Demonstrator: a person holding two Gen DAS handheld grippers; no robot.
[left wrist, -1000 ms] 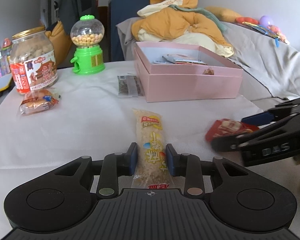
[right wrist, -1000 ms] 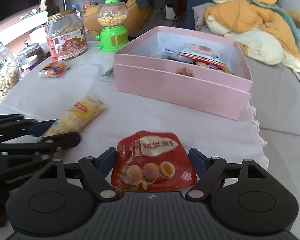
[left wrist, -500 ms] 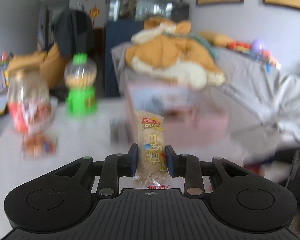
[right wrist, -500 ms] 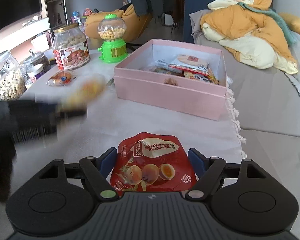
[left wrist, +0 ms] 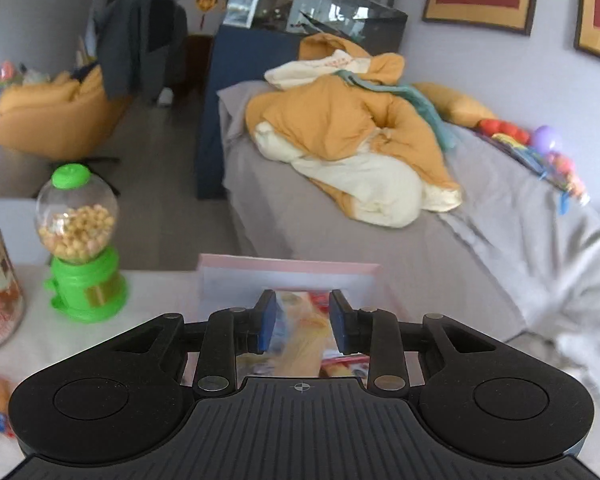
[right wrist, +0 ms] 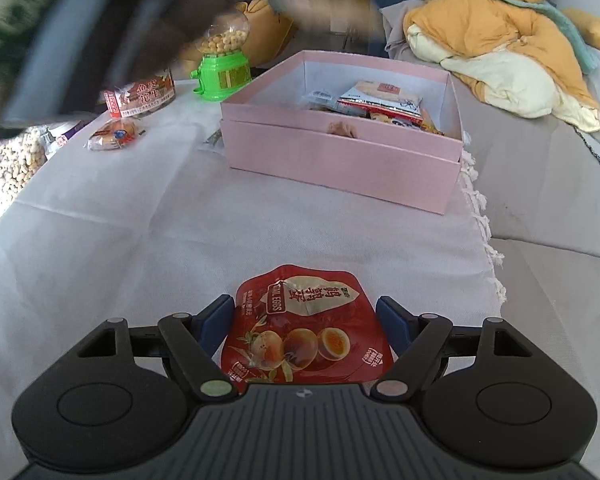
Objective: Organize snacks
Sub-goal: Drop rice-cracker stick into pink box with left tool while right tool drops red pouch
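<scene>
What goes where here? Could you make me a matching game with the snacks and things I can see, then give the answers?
Things:
1. red pouch
2. yellow snack stick
3. green dispenser
4. orange quilt

Places:
A. on the grey sofa
B. held in the left gripper, over the pink box
C. held in the right gripper
D. on the white cloth, beside the pink box

Pairs: 1-C, 2-B, 3-D, 4-A

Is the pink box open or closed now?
Open. The pink box has no lid on top, and snack packets lie inside against its white walls.
</scene>
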